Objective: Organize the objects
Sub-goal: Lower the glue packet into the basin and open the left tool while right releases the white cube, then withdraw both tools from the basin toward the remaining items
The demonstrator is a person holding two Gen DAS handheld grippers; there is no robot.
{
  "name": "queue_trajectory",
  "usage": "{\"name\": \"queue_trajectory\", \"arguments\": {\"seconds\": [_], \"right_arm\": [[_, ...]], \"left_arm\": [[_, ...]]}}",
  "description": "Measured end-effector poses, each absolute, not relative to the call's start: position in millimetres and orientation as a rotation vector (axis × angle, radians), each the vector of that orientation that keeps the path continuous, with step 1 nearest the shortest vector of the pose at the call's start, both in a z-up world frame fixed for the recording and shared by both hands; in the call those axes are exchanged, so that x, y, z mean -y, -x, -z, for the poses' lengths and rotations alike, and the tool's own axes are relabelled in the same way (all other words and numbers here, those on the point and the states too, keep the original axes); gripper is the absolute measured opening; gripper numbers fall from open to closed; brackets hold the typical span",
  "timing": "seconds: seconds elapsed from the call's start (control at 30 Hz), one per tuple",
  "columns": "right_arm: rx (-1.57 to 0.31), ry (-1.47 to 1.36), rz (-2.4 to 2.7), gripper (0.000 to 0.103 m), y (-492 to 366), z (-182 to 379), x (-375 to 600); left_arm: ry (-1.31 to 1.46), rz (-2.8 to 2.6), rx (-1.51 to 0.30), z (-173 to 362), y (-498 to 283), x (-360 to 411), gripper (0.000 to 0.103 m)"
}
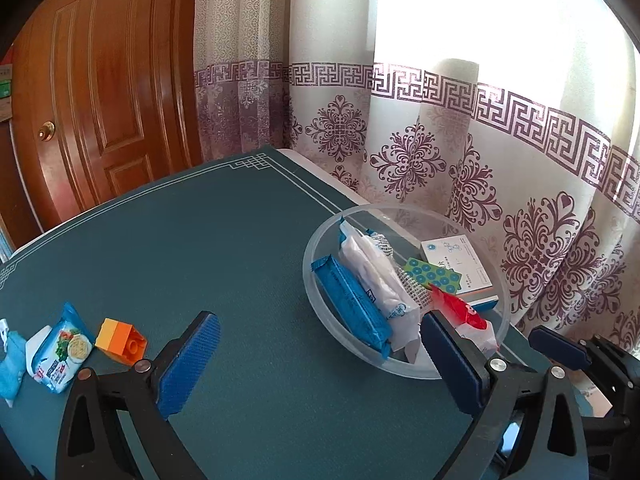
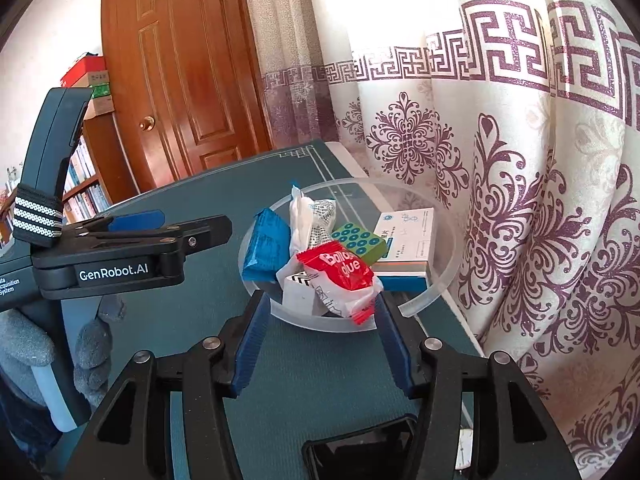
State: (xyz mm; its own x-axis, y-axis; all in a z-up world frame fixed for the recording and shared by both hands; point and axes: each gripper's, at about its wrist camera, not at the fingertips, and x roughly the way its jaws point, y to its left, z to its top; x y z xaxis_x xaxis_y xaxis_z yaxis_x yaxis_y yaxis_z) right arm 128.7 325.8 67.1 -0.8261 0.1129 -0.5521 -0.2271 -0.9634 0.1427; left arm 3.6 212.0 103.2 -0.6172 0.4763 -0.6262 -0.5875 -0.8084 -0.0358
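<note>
The right gripper stands spread wide with nothing between its blue pads, its tips at the near rim of a clear bowl. Just ahead of them a red-and-white packet lies on top of the pile, its long axis slanting from upper left toward the near right, its red crimped end hanging over the rim. Behind it are a blue wrapper running front to back, a white pouch standing on end, a green dotted box and a flat white box.

The left gripper is also spread wide and empty, over the dark green table mat, its right pad at the bowl's rim. Well to its left lie an orange block and a noodle packet, tilted, long axis running away from the camera.
</note>
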Motion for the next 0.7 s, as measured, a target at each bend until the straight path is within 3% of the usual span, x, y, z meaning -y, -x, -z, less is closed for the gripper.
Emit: {"name": "queue_trajectory", "arguments": {"seconds": [0.7], "right_arm": [[-0.243,0.921,-2.927,0.066,-117,-63,-262]], "left_arm": [[0.946,-2.592,-0.154,-90,19,-104,0.102]]}}
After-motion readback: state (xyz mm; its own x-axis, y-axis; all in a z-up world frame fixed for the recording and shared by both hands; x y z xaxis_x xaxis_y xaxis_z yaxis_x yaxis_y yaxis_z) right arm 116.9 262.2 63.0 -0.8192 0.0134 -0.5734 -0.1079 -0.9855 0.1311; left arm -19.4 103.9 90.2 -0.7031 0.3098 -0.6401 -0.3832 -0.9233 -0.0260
